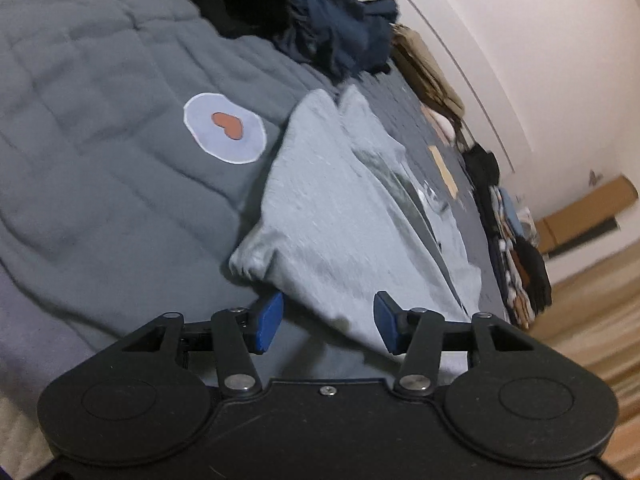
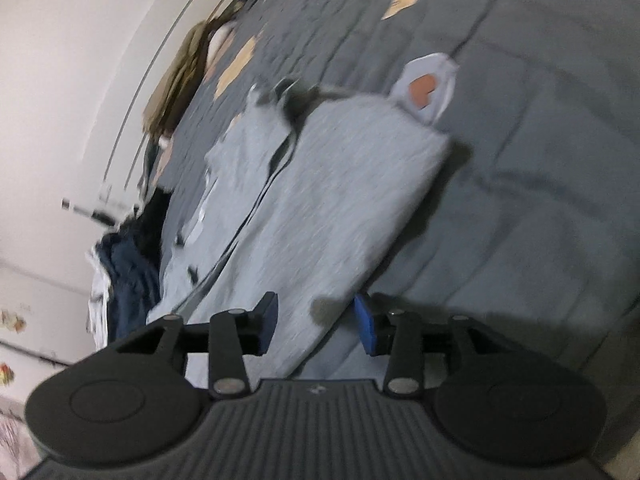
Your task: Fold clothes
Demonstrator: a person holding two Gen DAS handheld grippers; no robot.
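A light grey garment (image 1: 332, 216) lies partly folded on a bed covered by a dark grey quilt (image 1: 100, 168). Taking the garment as the landmark, a pale oval patch with an orange heart (image 1: 225, 128) on the quilt sits just beside its far edge in the left wrist view; in the right wrist view the same patch (image 2: 426, 88) peeks out from behind the garment's (image 2: 320, 200) far corner. Beyond the garment, at the far side of the quilt (image 2: 520, 160), a heap of dark blue and black clothes (image 1: 320, 16) is piled, and further clothing, tan and dark, lines the edge of the bed next to the white wall (image 1: 520, 40).

The left hand-held gripper (image 1: 328, 322) hovers at the near corner of the garment with its blue pads (image 1: 269, 322) roughly half apart. The cloth's corner lies in the gap between them, yet neither pad presses on it.

The right hand-held gripper (image 2: 318, 322) is at another near edge of the garment, jaws also about half apart. The folded cloth runs down between its blue pads (image 2: 366, 330), which stand clear of it on either side, so nothing is gripped. This view is blurred.

A strip of wooden floor (image 1: 592, 320) and a flat cardboard piece (image 1: 584, 208) show past the garment in the left wrist view.
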